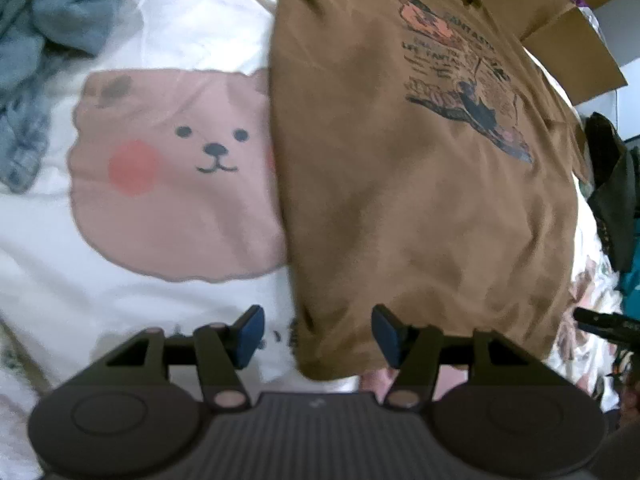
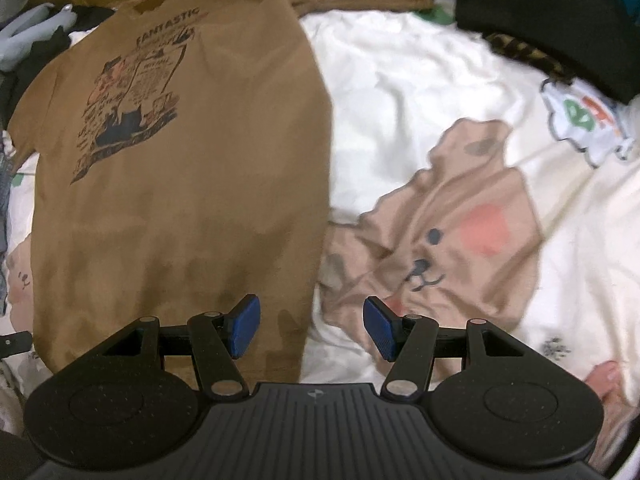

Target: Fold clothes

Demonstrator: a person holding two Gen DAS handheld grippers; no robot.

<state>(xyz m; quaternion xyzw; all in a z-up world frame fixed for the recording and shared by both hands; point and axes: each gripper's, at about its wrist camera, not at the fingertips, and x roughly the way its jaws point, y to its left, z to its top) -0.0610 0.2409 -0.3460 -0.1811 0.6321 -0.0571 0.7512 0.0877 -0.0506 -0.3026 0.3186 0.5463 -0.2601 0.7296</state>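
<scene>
Here both the left tool (image 1: 318, 336) and right tool (image 2: 312, 328) gape wide, empty, above the brown T-shirt (image 1: 400, 180) hem.

white bear-print bedsheet (image 1: 168, 32), cardboard box (image 1: 576, 44) at far edge, black chair back (image 2: 552, 12) beside the bed.

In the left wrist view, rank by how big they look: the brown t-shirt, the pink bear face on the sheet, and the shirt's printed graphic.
1. brown t-shirt
2. pink bear face
3. printed graphic
</scene>
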